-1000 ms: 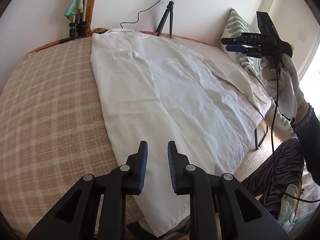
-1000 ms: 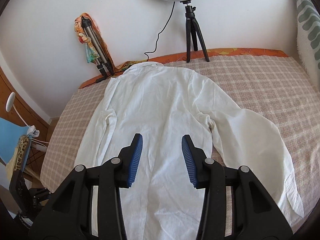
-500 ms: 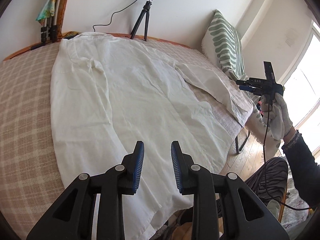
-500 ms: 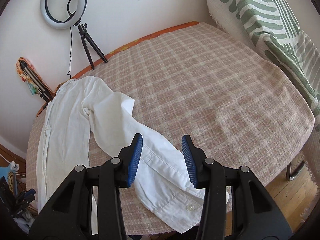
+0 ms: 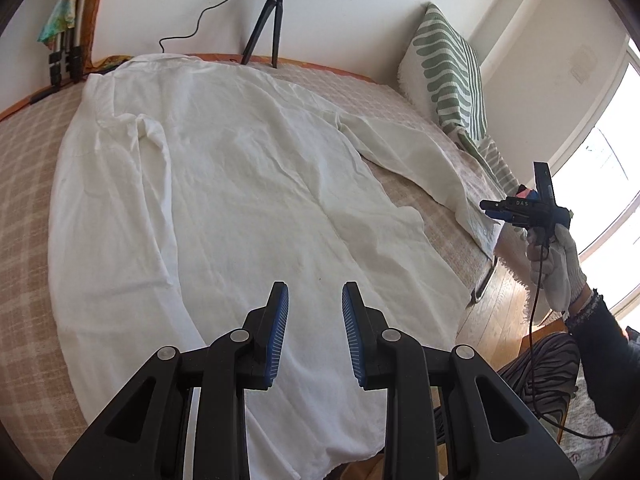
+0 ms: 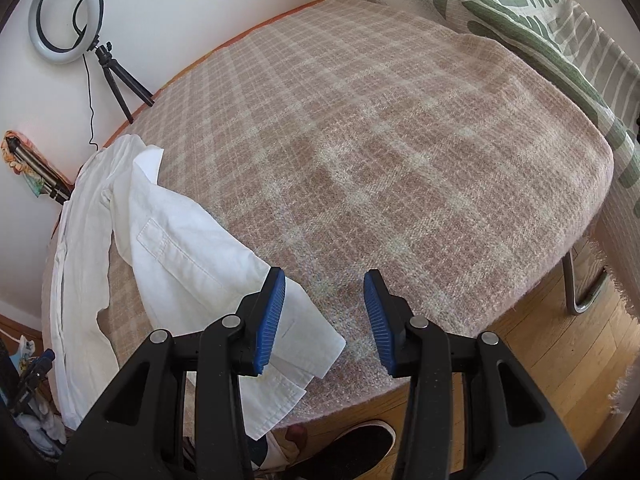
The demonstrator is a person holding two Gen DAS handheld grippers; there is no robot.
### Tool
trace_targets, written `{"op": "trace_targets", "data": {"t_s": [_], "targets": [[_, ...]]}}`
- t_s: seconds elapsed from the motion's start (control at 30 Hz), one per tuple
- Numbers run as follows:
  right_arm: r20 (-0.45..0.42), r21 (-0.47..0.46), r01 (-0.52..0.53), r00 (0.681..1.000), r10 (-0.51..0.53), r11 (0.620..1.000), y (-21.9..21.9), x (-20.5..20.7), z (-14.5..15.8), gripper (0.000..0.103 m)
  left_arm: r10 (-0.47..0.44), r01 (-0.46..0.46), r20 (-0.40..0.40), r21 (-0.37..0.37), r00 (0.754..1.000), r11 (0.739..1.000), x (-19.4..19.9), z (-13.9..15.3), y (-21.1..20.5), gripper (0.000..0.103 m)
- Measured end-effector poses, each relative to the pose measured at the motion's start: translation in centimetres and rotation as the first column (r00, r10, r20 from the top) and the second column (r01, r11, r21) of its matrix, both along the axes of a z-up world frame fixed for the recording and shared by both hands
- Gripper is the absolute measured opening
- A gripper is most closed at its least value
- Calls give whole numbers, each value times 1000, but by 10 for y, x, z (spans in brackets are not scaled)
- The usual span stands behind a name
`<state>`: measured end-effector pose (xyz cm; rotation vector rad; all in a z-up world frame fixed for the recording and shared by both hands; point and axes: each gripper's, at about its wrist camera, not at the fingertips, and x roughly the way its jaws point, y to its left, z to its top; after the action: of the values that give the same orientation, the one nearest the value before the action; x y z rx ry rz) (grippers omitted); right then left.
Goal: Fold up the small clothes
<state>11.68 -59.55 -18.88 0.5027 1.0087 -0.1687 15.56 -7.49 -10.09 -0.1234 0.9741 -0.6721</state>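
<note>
The left gripper [image 5: 315,334] hangs over the near hem of the white shirt [image 5: 224,200], jaws parted with nothing between them. It probably waits there so the hem stays within reach while the other hand works. From its tips the shirt runs away, spread flat and back-up on the checked bedcover [image 5: 24,152], collar farthest off toward the wall; such a spread suits folding the sleeves inward first.

The right gripper [image 6: 324,320] is also apart and empty. The sleeve cuff [image 6: 296,344] lies just under and beside its left finger [image 6: 270,320], at the bed's edge, not between the pads. The sleeve slants away left toward the shirt's body. Beyond the tips lies bare bedcover, then the green striped pillow [image 6: 520,12].
</note>
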Motion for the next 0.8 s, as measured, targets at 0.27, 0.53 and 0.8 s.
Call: {"op": "trace_targets", "data": {"t_s": [0.27, 0.53, 0.8], "targets": [[-14, 5, -27, 1000, 27, 1000, 13, 0, -6, 43, -1, 1, 12, 21, 1000, 1000, -4, 0, -2, 26], [13, 10, -57, 998, 57, 998, 34, 4, 6, 6, 38, -38, -20, 6, 999, 999, -1, -10, 8, 26], [176, 80, -117, 979, 101, 990, 78, -5, 58, 5, 32, -32, -5, -18, 999, 999, 0, -5, 6, 26]]}}
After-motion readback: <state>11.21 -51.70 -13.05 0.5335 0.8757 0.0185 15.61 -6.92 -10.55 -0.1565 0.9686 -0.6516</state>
